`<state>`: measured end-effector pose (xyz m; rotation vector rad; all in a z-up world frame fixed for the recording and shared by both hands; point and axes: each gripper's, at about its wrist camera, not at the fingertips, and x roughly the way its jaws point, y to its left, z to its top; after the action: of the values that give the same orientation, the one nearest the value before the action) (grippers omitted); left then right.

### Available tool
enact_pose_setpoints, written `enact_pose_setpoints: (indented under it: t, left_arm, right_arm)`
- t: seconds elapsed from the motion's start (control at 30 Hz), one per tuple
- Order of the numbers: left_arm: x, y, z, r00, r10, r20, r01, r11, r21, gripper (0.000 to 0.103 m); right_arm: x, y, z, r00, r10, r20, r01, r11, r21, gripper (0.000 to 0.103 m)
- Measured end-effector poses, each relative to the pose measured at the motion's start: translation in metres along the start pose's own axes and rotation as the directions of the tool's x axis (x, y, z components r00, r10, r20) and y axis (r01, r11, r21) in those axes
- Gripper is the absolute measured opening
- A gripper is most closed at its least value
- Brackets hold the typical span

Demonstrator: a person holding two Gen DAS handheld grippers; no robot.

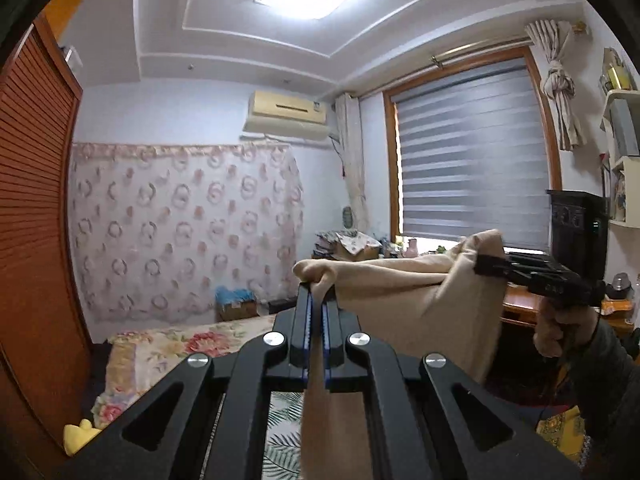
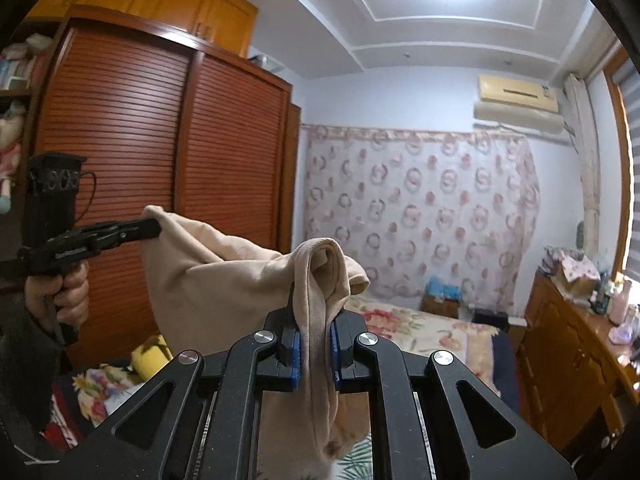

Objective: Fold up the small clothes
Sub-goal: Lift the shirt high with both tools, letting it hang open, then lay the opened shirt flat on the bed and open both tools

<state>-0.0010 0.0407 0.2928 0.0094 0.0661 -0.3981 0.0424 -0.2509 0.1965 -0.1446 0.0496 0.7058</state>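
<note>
Beige garment (image 1: 404,296) pinched between both tools, airborne.

A slatted wooden wardrobe (image 2: 160,152) is seen at nine o'clock, with a floral bedspread (image 1: 176,344) spread below it toward six. A rose-patterned curtain (image 1: 184,228) is hung across the far wall, and an air conditioner (image 1: 288,114) is mounted above it at twelve. At three o'clock a window blind (image 1: 472,152) is lowered beside a wooden dresser (image 2: 572,356).
</note>
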Motion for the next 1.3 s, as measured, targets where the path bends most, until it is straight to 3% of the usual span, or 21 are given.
enact_pose_setpoints:
  t: [0.23,0.4,0.47,0.53,0.57,0.6,0.63,0.67,0.7,0.8,0.93,1.07,1.3]
  left_arm:
    - [0.036,0.028,-0.013,0.996,0.072,-0.045,-0.073,0.997,-0.018,0.001]
    - [0.125,0.066,-0.079,0.969,0.152,-0.194,-0.159,0.987,-0.022,0.006]
    - [0.17,0.082,-0.121,0.933,0.206,-0.295,-0.211,0.977,0.013,0.015]
    - [0.211,0.101,-0.172,0.874,0.205,-0.44,-0.224,0.975,0.009,0.016]
    - [0.221,0.106,-0.188,0.855,0.195,-0.481,-0.224,0.975,-0.003,0.016]
    - [0.228,0.111,-0.209,0.834,0.18,-0.521,-0.224,0.974,-0.022,0.017]
    - [0.23,0.114,-0.223,0.821,0.166,-0.546,-0.221,0.975,-0.035,0.019]
    - [0.23,0.112,-0.238,0.808,0.154,-0.568,-0.217,0.975,-0.045,0.021]
    - [0.227,0.11,-0.245,0.804,0.149,-0.575,-0.213,0.976,-0.044,0.022]
    - [0.211,0.096,-0.263,0.794,0.128,-0.594,-0.19,0.981,-0.042,0.026]
    - [0.182,0.081,-0.279,0.794,0.095,-0.6,-0.171,0.983,-0.071,0.026]
    - [0.167,0.07,-0.296,0.791,0.09,-0.605,-0.18,0.98,-0.089,0.027]
    - [0.142,0.062,-0.327,0.789,0.064,-0.611,-0.201,0.967,-0.159,0.026]
  right_arm:
    - [-0.005,0.017,0.023,0.999,0.025,0.031,-0.024,0.999,-0.029,0.008]
    - [0.064,-0.001,0.001,0.996,0.004,-0.09,-0.006,1.0,-0.015,0.008]
    - [0.103,-0.016,-0.024,0.987,-0.01,-0.159,0.01,1.0,0.0,0.009]
    - [0.151,-0.033,-0.059,0.968,-0.02,-0.252,0.029,0.999,0.032,0.015]
    - [0.188,-0.043,-0.089,0.94,-0.03,-0.341,0.046,0.998,0.04,0.027]
    - [0.206,-0.049,-0.106,0.92,-0.054,-0.389,0.075,0.996,0.039,0.032]
    - [0.236,-0.06,-0.137,0.878,-0.107,-0.467,0.14,0.99,0.036,0.038]
    - [0.249,-0.066,-0.154,0.853,-0.125,-0.506,0.164,0.986,0.032,0.039]
    - [0.264,-0.075,-0.178,0.826,-0.123,-0.55,0.175,0.984,0.043,0.039]
    - [0.274,-0.084,-0.219,0.791,-0.107,-0.602,0.193,0.978,0.08,0.039]
    - [0.247,-0.075,-0.247,0.794,-0.069,-0.604,0.178,0.976,0.123,0.046]
    - [0.217,-0.054,-0.278,0.795,0.009,-0.606,0.143,0.969,0.202,0.046]
    - [0.179,-0.021,-0.305,0.785,0.024,-0.62,0.152,0.961,0.229,0.047]
